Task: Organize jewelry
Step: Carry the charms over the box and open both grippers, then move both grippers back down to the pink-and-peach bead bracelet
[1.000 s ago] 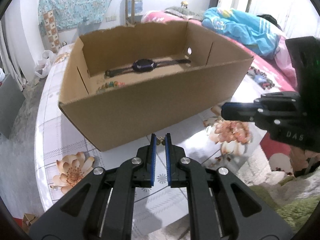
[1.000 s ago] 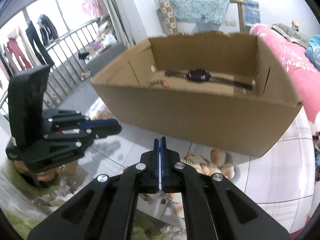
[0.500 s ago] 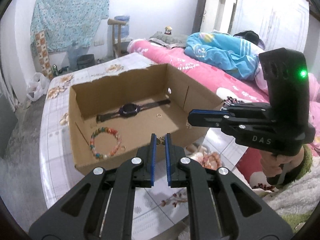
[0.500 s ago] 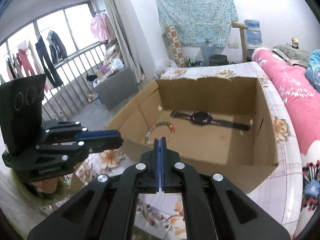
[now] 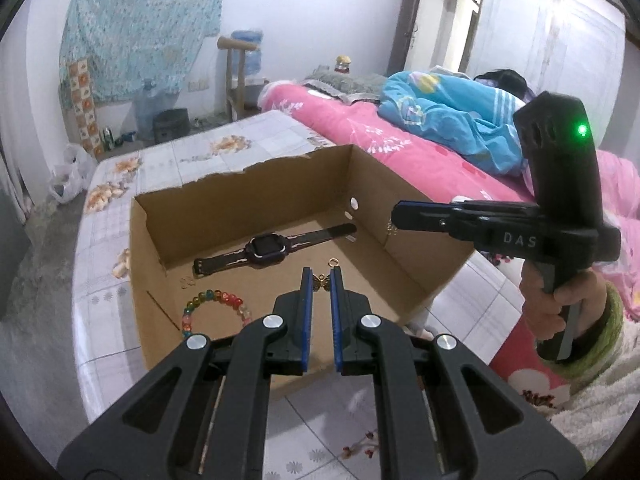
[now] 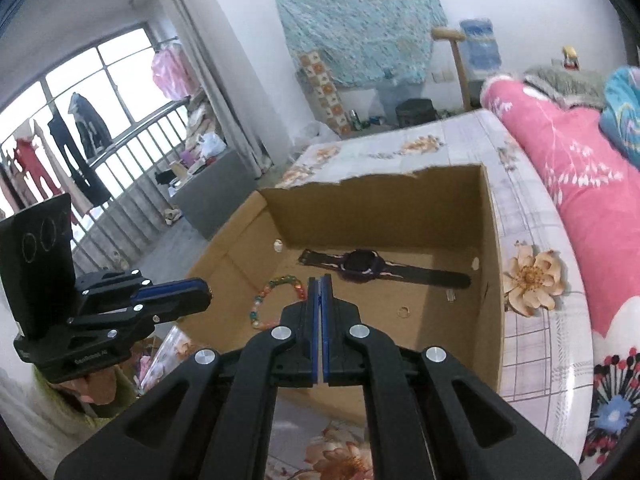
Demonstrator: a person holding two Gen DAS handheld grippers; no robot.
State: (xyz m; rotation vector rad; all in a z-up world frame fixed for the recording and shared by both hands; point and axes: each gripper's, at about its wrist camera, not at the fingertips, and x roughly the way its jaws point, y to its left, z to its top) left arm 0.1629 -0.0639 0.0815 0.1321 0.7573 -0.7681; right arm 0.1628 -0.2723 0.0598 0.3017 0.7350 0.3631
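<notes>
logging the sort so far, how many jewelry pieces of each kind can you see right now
dark purple wristwatch: 1
multicoloured bead bracelet: 1
small gold ring: 1
gold butterfly charm in the left gripper: 1
gold chain piece hanging from the right gripper: 1
total: 5

Matt brown cardboard box [image 5: 416, 264] with a rough torn back edge, sitting on a slick, glossy flowered desk [image 5: 100, 264] cover. Inside, shiny glassy-looking bead bracelet [image 5: 212, 300], dull rubbery black watch [image 5: 266, 250], tiny gold-metal butterfly charm [image 5: 320, 282]. Matt black plastic on the left tool [image 5: 320, 280] with bright metal rivets and blue pads [image 5: 306, 308].
</notes>
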